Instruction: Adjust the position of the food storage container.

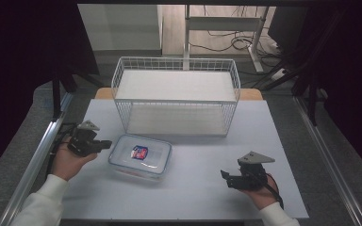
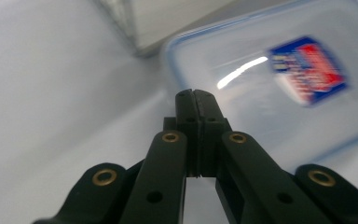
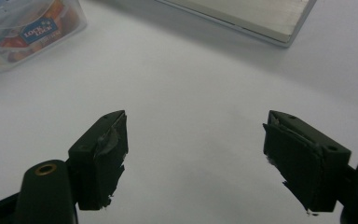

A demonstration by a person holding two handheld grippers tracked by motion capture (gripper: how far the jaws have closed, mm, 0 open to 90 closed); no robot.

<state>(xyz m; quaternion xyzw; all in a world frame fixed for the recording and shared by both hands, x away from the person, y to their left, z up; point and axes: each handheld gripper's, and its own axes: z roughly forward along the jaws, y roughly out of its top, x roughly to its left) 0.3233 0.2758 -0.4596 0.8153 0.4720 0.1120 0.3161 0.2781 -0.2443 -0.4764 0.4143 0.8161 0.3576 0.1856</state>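
Observation:
A clear plastic food box [image 1: 140, 155] with a blue-rimmed lid and a red and blue label lies on the white table, left of centre. My left gripper [image 1: 107, 144] hovers just left of the box, its tips near the box's left edge. In the left gripper view the jaws are pressed together, so the left gripper [image 2: 195, 95] is shut with nothing between them, and the box lid [image 2: 261, 88] lies just beyond. My right gripper [image 1: 224, 176] rests at the front right, pointing left. In its own view the right gripper [image 3: 196, 140] stands wide open over bare table, the box [image 3: 25, 30] far off.
A white wire basket [image 1: 176, 96] with two shelves stands at the back middle of the table [image 1: 202, 188]. Its base board [image 3: 242, 16] shows at the top of the right gripper view. Metal rails [image 1: 37, 160] run along both sides of the table.

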